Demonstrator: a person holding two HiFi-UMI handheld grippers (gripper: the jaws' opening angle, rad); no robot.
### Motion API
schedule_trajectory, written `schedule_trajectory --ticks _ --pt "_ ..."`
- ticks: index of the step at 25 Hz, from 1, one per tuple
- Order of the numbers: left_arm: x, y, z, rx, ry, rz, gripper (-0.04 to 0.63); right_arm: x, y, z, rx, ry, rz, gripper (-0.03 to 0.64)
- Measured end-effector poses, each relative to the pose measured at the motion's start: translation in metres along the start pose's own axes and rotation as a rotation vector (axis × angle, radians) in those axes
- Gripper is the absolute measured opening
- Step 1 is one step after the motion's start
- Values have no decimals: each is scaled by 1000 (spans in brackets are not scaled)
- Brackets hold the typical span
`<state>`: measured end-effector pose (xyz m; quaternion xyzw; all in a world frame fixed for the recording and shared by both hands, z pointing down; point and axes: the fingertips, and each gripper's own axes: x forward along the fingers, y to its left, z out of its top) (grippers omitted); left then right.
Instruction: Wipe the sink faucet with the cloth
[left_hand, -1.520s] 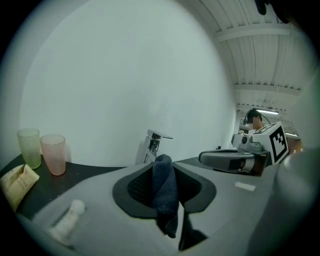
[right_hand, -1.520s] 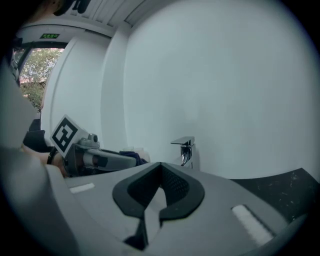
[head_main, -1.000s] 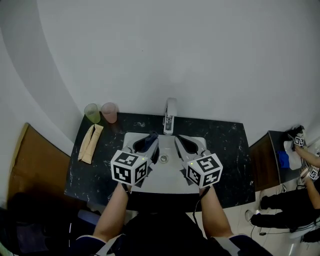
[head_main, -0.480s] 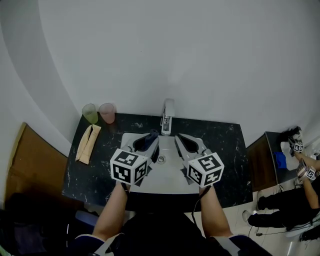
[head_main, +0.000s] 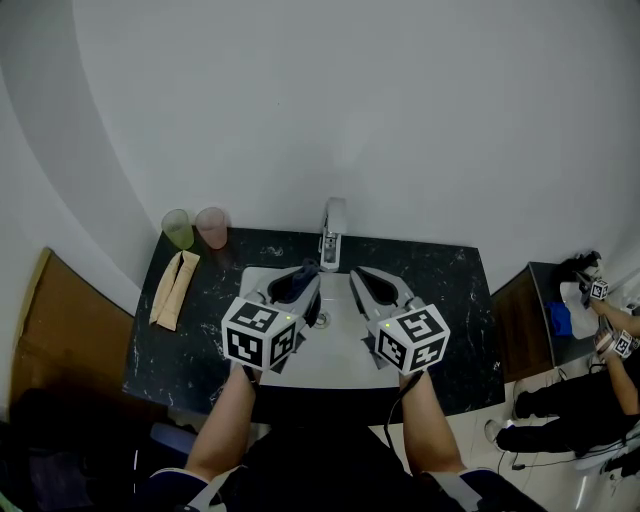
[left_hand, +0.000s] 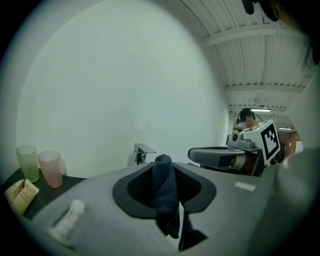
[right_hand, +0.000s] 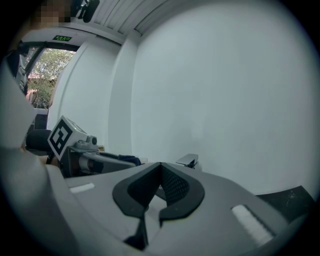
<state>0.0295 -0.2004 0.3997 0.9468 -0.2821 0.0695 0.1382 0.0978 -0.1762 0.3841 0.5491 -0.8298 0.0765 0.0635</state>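
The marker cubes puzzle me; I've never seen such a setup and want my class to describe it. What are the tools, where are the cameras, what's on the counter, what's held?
No robot: a person holds a left gripper and a right gripper, one per hand; the cubes are part of them. One camera sits on the person's head, looking down; the other two ride on the grippers, looking along their jaws. Below is a dark counter with a white sink and faucet. On its left are a green cup, a pink cup and a tan folded item. The left gripper is shut on a dark blue cloth; the right gripper is shut and empty.
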Motion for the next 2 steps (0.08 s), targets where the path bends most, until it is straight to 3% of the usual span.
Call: schedule_trajectory --ticks 2 --pt "0 -1 -1 -1 2 -4 84 0 0 0 1 0 1 5"
